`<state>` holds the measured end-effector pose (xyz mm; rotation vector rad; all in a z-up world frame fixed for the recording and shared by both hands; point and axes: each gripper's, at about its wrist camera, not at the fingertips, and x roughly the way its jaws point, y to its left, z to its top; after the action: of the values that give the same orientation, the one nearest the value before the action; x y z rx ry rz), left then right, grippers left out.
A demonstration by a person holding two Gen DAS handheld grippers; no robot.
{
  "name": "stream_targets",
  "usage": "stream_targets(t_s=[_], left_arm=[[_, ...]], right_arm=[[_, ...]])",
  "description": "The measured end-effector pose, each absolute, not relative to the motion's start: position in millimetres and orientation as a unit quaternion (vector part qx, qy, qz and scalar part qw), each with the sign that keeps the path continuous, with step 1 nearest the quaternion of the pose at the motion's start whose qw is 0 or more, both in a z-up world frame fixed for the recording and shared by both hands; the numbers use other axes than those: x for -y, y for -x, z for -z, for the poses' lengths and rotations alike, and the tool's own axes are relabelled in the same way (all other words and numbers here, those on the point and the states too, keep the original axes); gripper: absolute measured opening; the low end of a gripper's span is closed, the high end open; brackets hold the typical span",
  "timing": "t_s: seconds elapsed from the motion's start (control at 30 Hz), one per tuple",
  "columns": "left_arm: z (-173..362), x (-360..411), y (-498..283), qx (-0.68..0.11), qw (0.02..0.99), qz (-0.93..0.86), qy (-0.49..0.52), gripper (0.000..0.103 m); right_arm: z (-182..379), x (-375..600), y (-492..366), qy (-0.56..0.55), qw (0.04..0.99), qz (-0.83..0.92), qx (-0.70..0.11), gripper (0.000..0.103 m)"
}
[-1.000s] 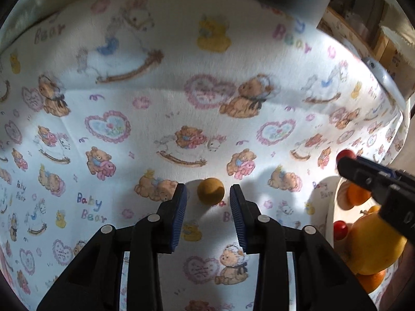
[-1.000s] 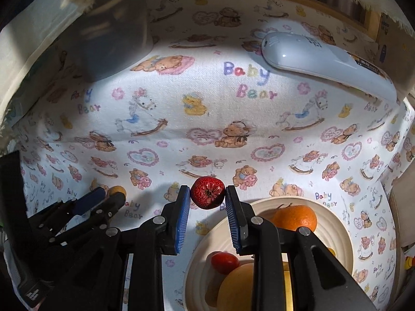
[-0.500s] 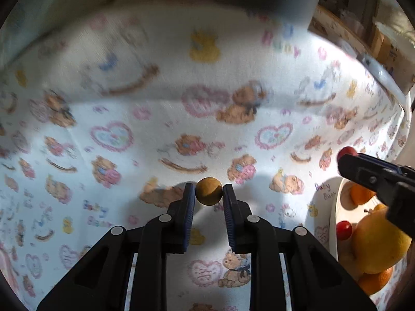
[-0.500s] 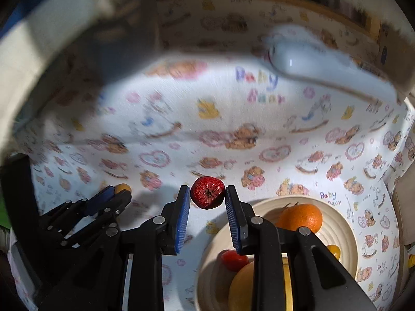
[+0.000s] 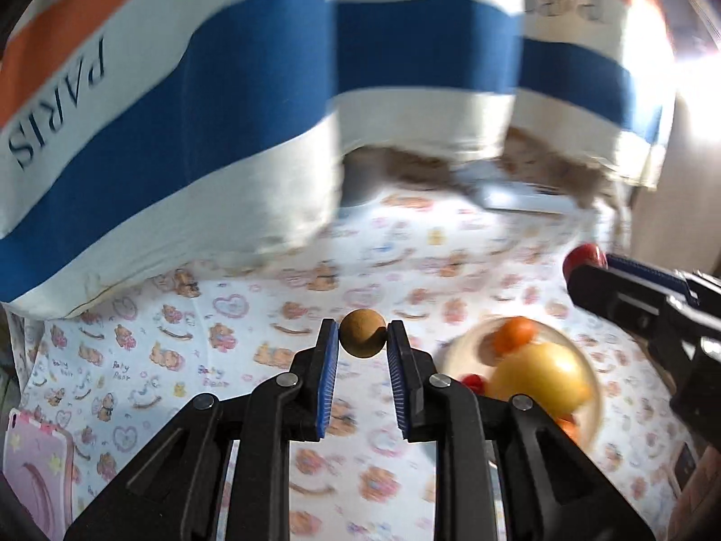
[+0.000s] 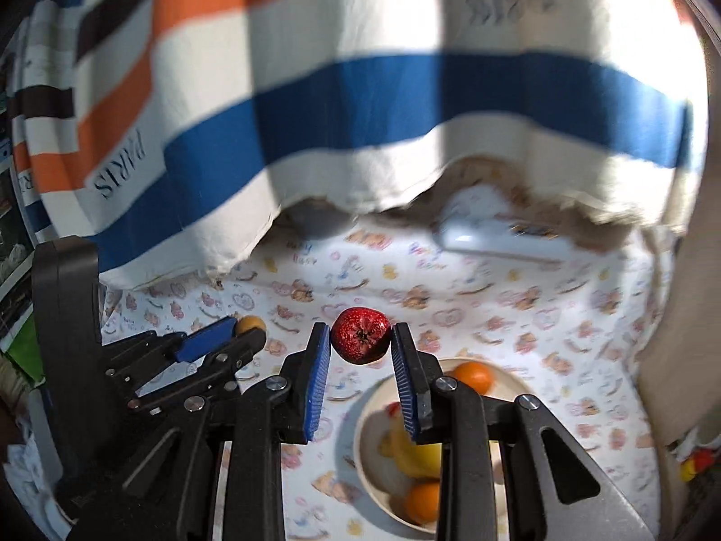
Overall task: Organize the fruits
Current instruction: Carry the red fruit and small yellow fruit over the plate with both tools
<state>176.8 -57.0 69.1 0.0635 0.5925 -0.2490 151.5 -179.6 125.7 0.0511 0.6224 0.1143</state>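
In the left wrist view, the left gripper is clamped on a small brown round fruit above the cloth, and the bowl of fruit lies lower right, near the fingers. In the right wrist view, the right gripper pinches a red strawberry; the bowl sits directly beneath and slightly right, so this hand looks nearer for the drop.
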Motion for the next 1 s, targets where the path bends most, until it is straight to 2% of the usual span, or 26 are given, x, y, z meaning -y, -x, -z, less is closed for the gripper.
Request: stream_targets(t_s=[0.2,0.43,0.63,1.0], left_arm=[[-68,89,-142,-0.29,0.939,0.177,-0.044,0.021],[-52,117,-119,-0.294,0.929,0.222,-0.046,0.021],[-23,137,-132,-0.323,0.911,0.247,-0.065,0.021],[15,138,-155,-0.365,0.889,0.268,-0.068,0.021]], right_arm=[[-132,217,-110,-0.026,0.962,-0.034,-0.269,0.029],[-97,252,-95,-0.044,0.961,-0.027,-0.272,0.029],[-69,277,-100,-0.053,0.958,-0.018,-0.28,0.029],[-23,307,-130,-0.114,0.919,-0.03,-0.377,0.029]])
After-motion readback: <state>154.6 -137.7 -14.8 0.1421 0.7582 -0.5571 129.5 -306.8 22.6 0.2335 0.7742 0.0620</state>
